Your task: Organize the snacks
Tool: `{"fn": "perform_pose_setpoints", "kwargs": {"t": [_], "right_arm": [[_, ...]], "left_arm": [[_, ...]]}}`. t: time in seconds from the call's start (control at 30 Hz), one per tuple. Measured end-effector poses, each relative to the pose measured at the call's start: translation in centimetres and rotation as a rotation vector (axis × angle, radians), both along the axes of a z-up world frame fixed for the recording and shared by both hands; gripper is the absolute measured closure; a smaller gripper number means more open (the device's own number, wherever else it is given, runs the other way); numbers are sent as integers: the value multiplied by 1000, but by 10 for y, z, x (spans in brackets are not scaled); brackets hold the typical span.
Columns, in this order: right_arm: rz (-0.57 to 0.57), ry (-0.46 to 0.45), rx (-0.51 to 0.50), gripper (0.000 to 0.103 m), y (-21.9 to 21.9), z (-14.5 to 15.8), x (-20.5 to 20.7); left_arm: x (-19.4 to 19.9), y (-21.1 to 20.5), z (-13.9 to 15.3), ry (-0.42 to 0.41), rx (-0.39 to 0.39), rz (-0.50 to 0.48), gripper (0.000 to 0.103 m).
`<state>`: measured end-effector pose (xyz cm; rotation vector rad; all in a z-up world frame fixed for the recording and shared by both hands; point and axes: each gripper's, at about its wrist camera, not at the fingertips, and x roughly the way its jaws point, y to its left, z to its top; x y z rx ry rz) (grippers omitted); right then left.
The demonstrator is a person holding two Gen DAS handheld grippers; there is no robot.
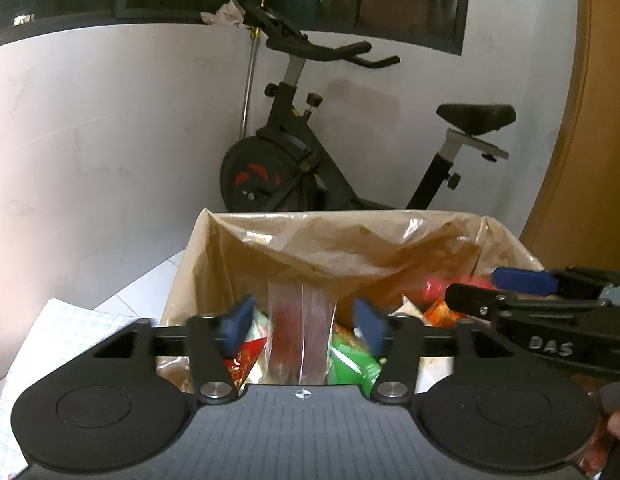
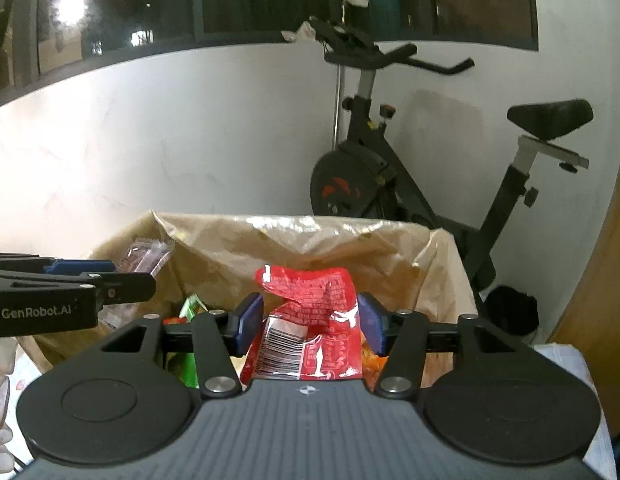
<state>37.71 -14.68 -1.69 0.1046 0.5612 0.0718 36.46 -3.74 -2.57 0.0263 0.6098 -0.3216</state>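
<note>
Best to drop each packet straight down w/ jaws clear of the liner. Left gripper point(image 1: 304, 324) wide, clear packet point(image 1: 302, 336) loose between; right gripper point(image 2: 308, 322) wide around red packet point(image 2: 310, 320), grip unclear. Both over lined box point(image 1: 350, 240) w/ green & red snacks inside

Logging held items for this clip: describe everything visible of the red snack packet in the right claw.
The red snack packet is a crinkled, glossy foil-like pouch with white print and a white barcode panel near its lower end. It stands roughly upright between the blue pads of the right claw, above the plastic-lined box of snacks. Whether the pads grip it is unclear.
</note>
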Motion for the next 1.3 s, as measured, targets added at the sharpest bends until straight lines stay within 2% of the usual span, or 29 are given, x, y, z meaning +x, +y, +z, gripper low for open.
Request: {"fn": "perform_pose_setpoints", "kwargs": {"t": [0.03,0.07,0.1,0.27,0.37,0.57,0.67,0.77,0.93,1.03,1.2,1.3], "right_arm": [[3,3,4,39,-1,0,0],[8,0,9,31,-1,1,-2],[10,-8,10,27,-1,3,-4],[8,-23,-26,22,2,12,-18],[6,-23,-11,12,1,19,-28],[-13,-61,-12,5,0,40,-62],[-24,-93,24,2,-2,53,-83],[-33,-123,71,0,-3,67,-106],[-48,-177,89,0,2,89,-149],[-63,-185,101,0,5,94,-168],[-87,-175,98,0,9,97,-191],[-89,-171,97,0,10,98,-202]], "left_arm": [[-2,2,1,-10,0,3,24],[-3,3,2,-21,-3,4,22],[-5,6,4,-29,-7,5,20],[-15,15,17,-24,-25,4,17],[-28,18,27,-35,1,17,16],[-64,29,48,-62,7,53,15],[-83,34,59,-72,0,73,15],[-103,38,66,-90,34,96,12],[-134,46,76,-110,31,143,12],[-148,46,80,-125,38,147,12],[-169,40,86,-177,113,165,12],[-179,37,88,-179,100,166,12]]}}
